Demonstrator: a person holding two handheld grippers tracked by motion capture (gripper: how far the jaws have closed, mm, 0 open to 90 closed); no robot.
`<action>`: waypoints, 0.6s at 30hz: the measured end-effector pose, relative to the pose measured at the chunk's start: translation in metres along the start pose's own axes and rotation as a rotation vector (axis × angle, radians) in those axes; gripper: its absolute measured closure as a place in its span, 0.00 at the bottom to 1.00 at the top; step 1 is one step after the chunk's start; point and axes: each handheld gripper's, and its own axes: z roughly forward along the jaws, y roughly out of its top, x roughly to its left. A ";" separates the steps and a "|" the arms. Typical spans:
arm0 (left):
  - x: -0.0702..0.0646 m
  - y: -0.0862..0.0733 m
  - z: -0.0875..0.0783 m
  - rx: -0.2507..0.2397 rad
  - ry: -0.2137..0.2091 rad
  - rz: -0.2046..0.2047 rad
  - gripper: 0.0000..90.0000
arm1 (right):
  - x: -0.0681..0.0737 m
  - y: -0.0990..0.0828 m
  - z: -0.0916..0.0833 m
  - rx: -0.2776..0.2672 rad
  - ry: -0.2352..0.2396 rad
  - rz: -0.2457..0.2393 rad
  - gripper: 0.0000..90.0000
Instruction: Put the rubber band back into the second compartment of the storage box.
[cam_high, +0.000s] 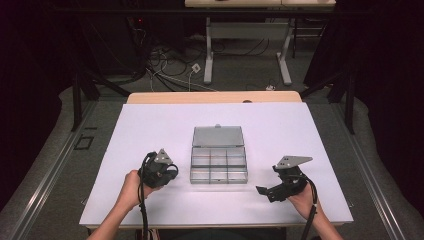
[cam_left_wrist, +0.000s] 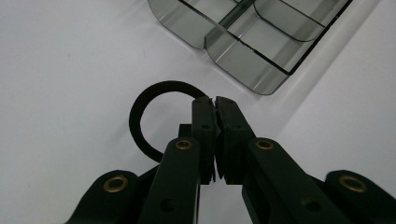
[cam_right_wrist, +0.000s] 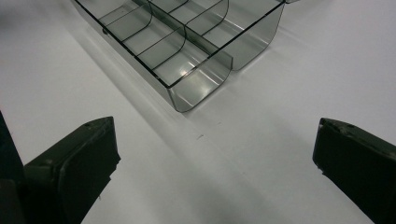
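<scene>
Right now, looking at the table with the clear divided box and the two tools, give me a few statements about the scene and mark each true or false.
1. The left tool is shut on a black ring. True.
2. The right tool is shut on the ring. False: its jaws stand wide apart with nothing between them.
3. The lid of the compartment box is open. True: it lies back on the far side.
4. The ring lies inside a compartment of the box. False: it is outside the box, above the white table.
5. The box sits between the two tools in the high view. True.
</scene>
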 end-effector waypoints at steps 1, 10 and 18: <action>-0.001 0.001 0.000 0.000 0.003 -0.002 0.97 | 0.000 0.000 -0.001 0.012 -0.004 -0.005 0.00; -0.006 0.007 -0.002 -0.024 0.004 0.022 0.97 | 0.000 0.000 -0.001 0.014 -0.004 -0.007 0.00; -0.008 0.011 -0.002 -0.029 0.008 0.034 0.97 | 0.001 0.000 0.000 -0.002 -0.003 0.005 0.00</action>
